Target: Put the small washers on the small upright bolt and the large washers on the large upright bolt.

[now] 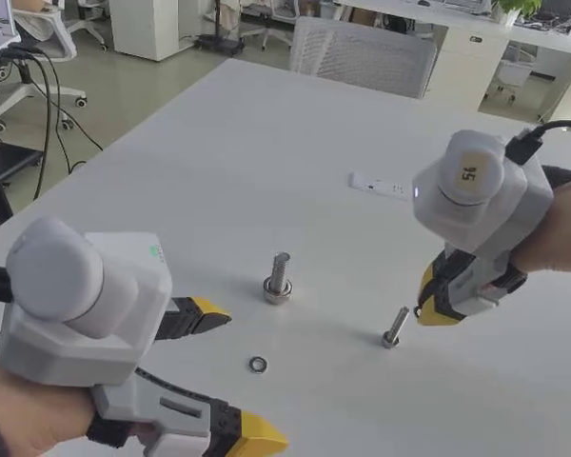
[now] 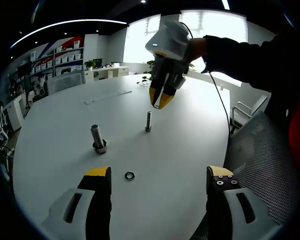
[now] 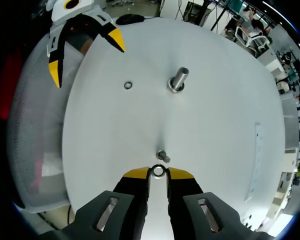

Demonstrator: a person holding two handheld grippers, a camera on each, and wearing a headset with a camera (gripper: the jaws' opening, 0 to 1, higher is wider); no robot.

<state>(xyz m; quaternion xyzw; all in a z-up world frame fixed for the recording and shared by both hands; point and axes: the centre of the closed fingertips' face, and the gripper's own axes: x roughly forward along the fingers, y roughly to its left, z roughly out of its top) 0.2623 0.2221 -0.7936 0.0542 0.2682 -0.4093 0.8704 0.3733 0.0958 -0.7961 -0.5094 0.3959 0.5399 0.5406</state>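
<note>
The large bolt (image 1: 279,273) (image 2: 96,136) (image 3: 179,77) stands upright mid-table with a washer (image 1: 277,294) around its foot. The small bolt (image 1: 396,326) (image 2: 148,121) (image 3: 162,156) stands to its right. My right gripper (image 1: 426,310) (image 3: 159,173) (image 2: 160,99) is shut on a small washer (image 3: 159,170), held just above and beside the small bolt's top. Another small washer (image 1: 258,364) (image 2: 129,175) (image 3: 128,85) lies flat on the table in front of the large bolt. My left gripper (image 1: 236,373) (image 2: 158,172) (image 3: 85,52) is open, with nothing in it, near that loose washer.
A white strip (image 1: 379,185) (image 2: 107,96) (image 3: 255,162) lies on the white table (image 1: 219,162) beyond the bolts. A mesh chair (image 1: 362,52) stands at the far edge. The table's left edge drops to the floor with cables and desks.
</note>
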